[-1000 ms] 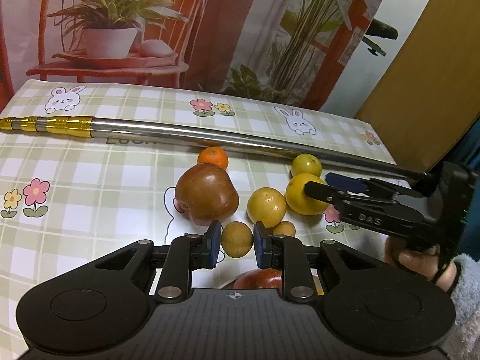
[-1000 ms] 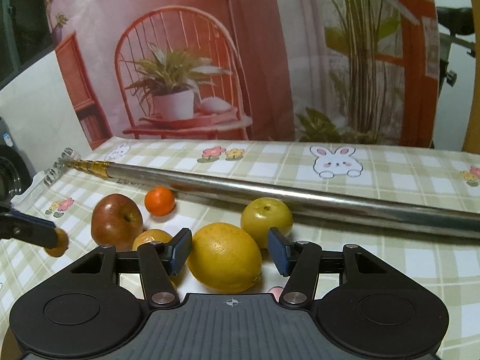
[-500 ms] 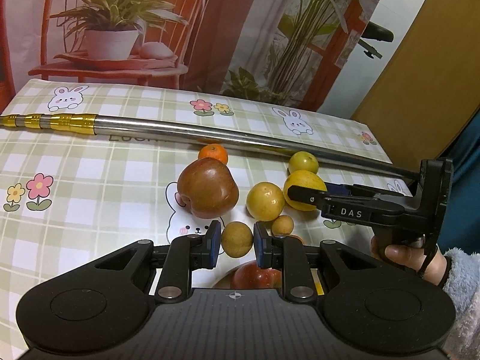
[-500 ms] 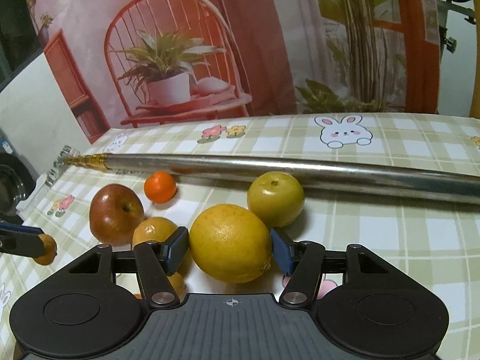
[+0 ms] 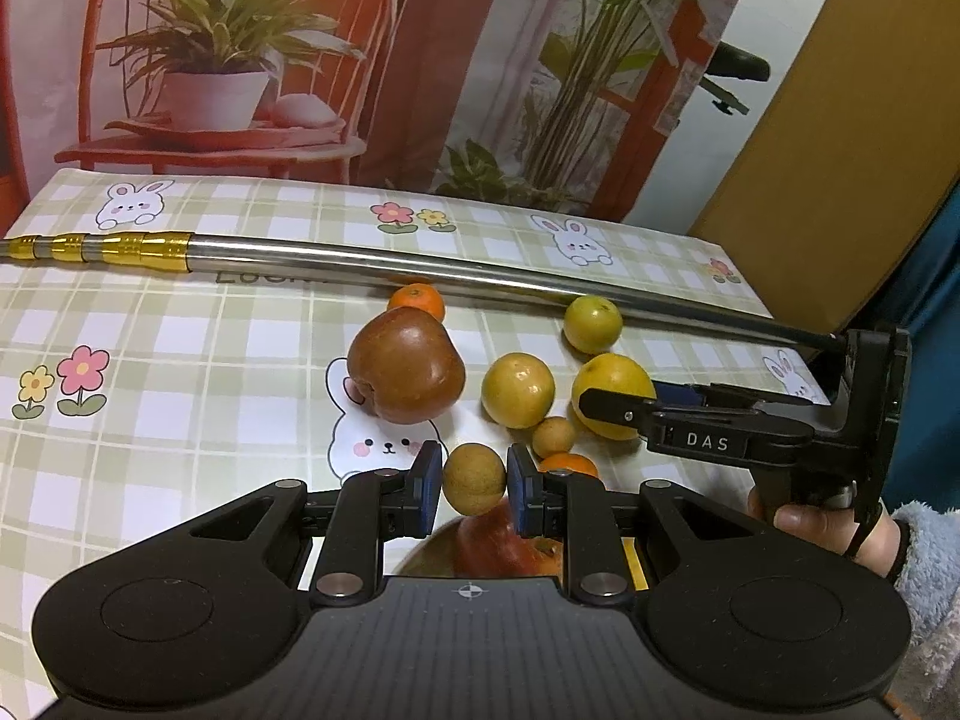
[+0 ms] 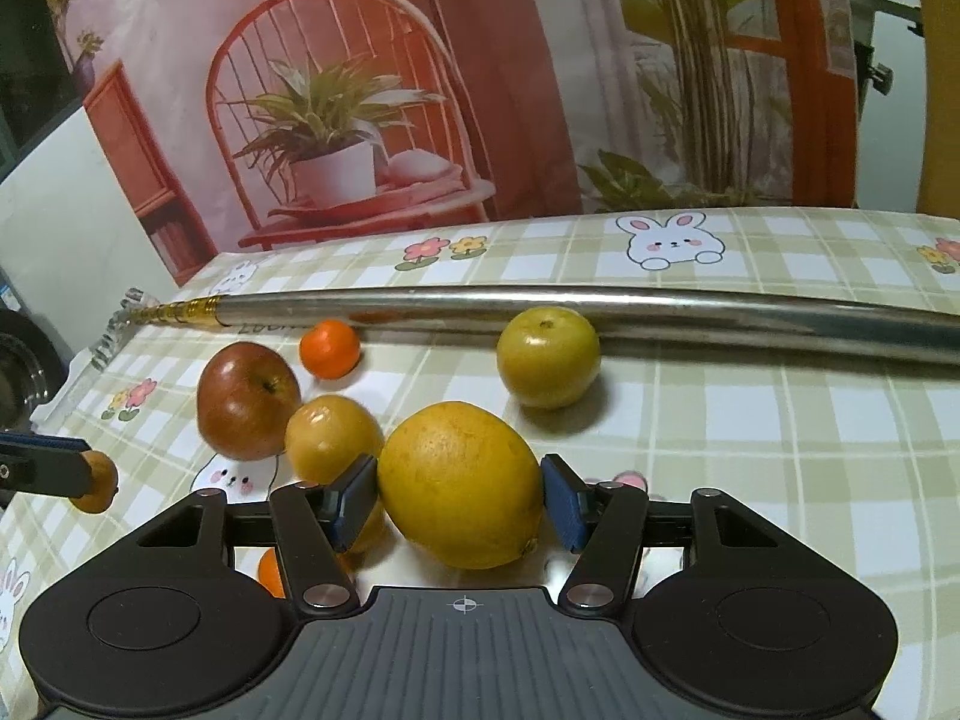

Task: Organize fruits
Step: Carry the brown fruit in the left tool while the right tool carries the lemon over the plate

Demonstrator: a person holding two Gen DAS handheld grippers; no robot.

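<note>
Your left gripper (image 5: 474, 489) is closed on a small round tan fruit (image 5: 474, 479), its blue pads pressing both sides and holding it clear of the checked tablecloth (image 5: 180, 372). Directly below it, part of a red apple (image 5: 504, 546) shows inside what seems to be a bowl or plate; the gripper body hides most of it, so this is uncertain. If so, the fruit is likely held there ready to drop in with the others.

Your right gripper (image 6: 459, 501) has its jaws on either side of a large yellow citrus (image 6: 459, 483). The pads look in contact, though the far pad may be only just beside the skin. From the left wrist view the citrus seems low, near the table; you cannot tell whether it has left the cloth. Your right hand (image 5: 822, 525), in a fluffy pale sleeve, holds the handle level, fingers pointing across the table toward the fruit cluster.

Loose fruit waits on the cloth: a big dark red apple (image 5: 408, 381), a small bright orange mandarin (image 5: 417, 303) behind it against a long metal pole (image 5: 420, 270), a yellow-orange fruit (image 5: 518, 390) beside the apple, a greenish-yellow fruit (image 5: 593, 324) near the pole, and another small tan fruit (image 5: 553, 437) close to the left gripper.

Both grippers point forward, roughly level, side by side.
</note>
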